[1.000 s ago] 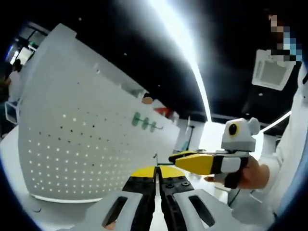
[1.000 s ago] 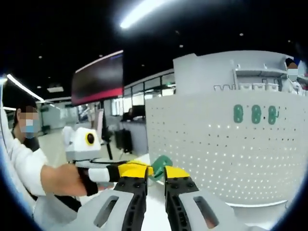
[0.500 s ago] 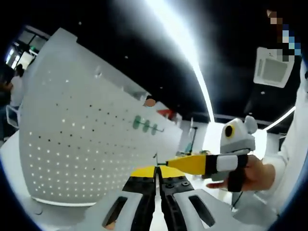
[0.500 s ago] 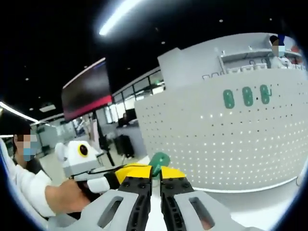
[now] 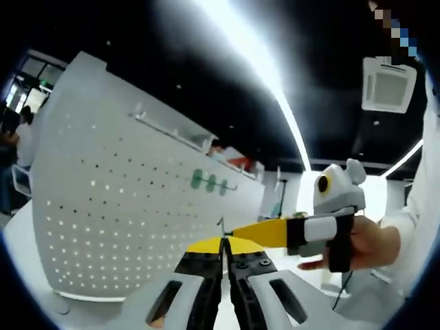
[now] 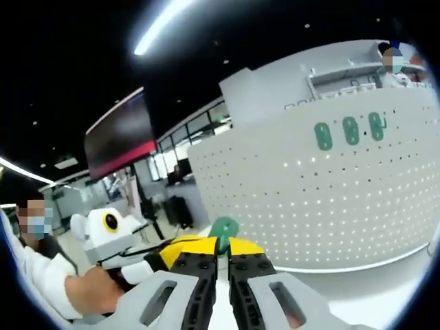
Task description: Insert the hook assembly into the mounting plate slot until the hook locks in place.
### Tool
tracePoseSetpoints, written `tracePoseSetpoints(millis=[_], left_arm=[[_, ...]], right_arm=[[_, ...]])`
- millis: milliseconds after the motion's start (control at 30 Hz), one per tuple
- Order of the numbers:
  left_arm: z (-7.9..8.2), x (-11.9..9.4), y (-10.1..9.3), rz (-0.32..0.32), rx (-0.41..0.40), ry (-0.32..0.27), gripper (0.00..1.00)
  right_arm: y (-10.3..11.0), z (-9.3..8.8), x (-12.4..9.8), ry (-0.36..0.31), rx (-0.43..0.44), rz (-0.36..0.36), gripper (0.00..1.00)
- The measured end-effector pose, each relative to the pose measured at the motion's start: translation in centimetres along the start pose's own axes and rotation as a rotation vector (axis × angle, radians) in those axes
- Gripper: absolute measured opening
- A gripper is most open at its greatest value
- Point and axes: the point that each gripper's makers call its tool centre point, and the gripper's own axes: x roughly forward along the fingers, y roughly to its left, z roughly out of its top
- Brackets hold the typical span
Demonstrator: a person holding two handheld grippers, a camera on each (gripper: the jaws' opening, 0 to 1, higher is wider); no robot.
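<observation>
Right gripper now clenched on small green plastic hook assembly, jaws narrower than before. Left gripper shut, thin wire visible. White perforated pegboard mounting plate ahead, well apart. Step: carry phase. Next: align hook with slot.

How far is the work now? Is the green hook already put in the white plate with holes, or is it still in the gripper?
Done: three green pieces already sit high on the perforated plate. In hand: the right gripper is shut on a green hook, held in front of the plate, not touching it. The left gripper is shut too; a thin metal part seems to stick up between its jaws. Left: bringing the hook to a slot and locking it.
</observation>
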Motion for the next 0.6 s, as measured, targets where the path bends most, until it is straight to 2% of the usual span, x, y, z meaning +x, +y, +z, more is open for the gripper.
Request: tracePoseSetpoints(millis=[200,400,600], left_arm=[[0.08,0.15,-0.28,-0.011,0.029,0.000,0.01],[-0.08,0.49,-0.56,-0.015,0.088,0.028,0.02],[0.00,0.81,-1.10,-0.032,0.106,0.061,0.05]], right_arm=[[0.00,0.12,-0.11,-0.009,0.004,0.012,0.01],[-0.19,0.25,-0.37,-0.024,-0.049,0.007,0.01],[-0.92,0.54,-0.66,-0.037,-0.100,-0.018,0.00]])
